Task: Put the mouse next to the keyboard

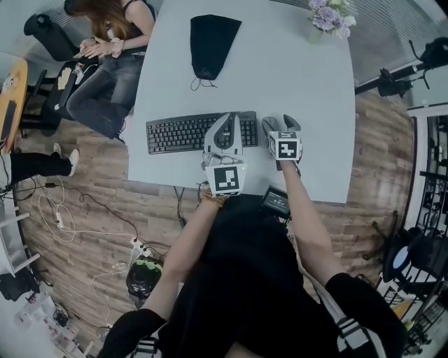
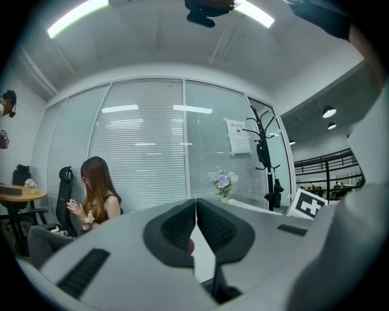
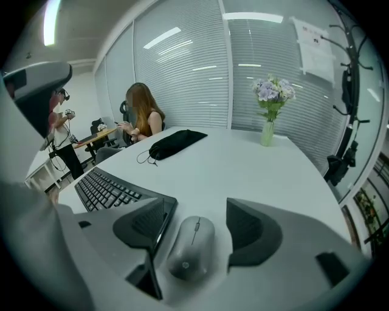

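Note:
A grey mouse [image 3: 191, 246] lies flat on the white table [image 3: 243, 170], just right of the black keyboard's [image 3: 106, 187] right end. My right gripper [image 3: 197, 226] straddles the mouse with its jaws wide open. A gap shows on each side, so neither pad touches it. In the head view the right gripper [image 1: 281, 122] hides the mouse, beside the keyboard [image 1: 182, 132]. My left gripper [image 1: 228, 119] hovers over the keyboard's right end. Seen in its own view, the left gripper [image 2: 196, 226] is shut on nothing and looks out level across the room.
A black drawstring pouch [image 1: 212, 40] lies at the far middle of the table, and a vase of flowers [image 1: 330, 17] stands at its far right corner. A person [image 1: 112, 56] sits on a chair off the table's left edge. Cables cross the wooden floor [image 1: 84, 210].

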{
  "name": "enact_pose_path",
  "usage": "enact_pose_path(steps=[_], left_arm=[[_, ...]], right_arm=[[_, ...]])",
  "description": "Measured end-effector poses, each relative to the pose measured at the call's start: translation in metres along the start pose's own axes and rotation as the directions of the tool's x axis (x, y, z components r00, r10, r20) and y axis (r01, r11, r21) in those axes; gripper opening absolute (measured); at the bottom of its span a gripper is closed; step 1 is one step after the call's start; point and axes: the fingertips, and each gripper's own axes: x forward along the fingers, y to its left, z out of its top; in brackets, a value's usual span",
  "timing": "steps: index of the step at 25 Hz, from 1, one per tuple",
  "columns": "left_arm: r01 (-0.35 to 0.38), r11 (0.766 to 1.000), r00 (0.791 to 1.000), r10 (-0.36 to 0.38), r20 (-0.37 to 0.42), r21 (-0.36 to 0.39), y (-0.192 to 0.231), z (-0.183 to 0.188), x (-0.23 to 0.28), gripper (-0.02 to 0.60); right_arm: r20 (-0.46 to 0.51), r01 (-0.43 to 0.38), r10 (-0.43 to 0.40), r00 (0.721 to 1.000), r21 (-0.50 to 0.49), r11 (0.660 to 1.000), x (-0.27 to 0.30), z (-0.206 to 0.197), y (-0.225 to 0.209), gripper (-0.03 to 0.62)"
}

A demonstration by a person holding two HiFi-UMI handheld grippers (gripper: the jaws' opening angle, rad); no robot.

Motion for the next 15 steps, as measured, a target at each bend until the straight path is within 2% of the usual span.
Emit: enact_pose_path(steps=[3,8,15], left_arm=[[0.003,1.000,1.000,-0.003,-0.019,-0.016,0.000,0.000,0.001,0.012],[0.010,1.000,1.000,-0.010,0.001,0.000,-0.002,0.007,0.002,0.012],[0.018,1.000,1.000,-0.018,0.008,0.003,-0.004,0.014,0.001,0.012]], right_arm=[[0.034,0.001,-0.001,0.999,-0.005,1.000,-0.009,0.013,0.000,0.325],[0.102,0.007,-0.005,0.995,-0.015,1.000,-0.027,0.037,0.000,0.325],[0.229,0.020,-0.011,0.973,-0.033,0.999,-0.062,0.077,0.007,0.316]])
